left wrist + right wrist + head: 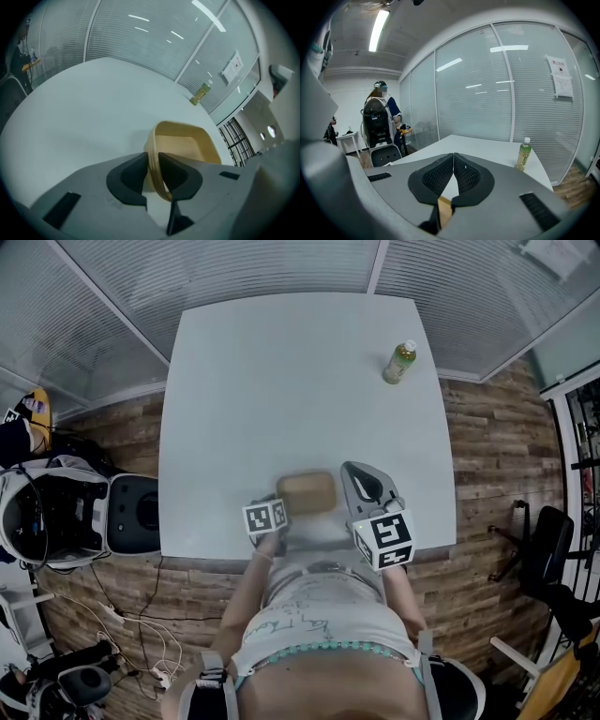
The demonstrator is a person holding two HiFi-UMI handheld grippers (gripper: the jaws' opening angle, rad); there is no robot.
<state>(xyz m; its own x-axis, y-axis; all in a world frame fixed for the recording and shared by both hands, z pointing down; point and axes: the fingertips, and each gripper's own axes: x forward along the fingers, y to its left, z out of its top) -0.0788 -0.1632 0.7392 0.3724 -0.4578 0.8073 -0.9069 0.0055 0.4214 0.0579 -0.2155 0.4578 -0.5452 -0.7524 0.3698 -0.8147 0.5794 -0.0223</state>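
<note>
White table [281,381], near edge: left gripper [153,163] pinches the rim of the tan tray [187,145]; right gripper [453,168], jaws pressed together on nothing, hovers just beside the tray's right side.

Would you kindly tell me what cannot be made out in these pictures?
Bottle label: print too small in every view.
Wooden tray, near-left corner: head view, hidden by the left gripper clamped on its rim.
Tray in right gripper view: only a sliver shows beneath the shut right gripper; the gripper's body covers the rest.
</note>
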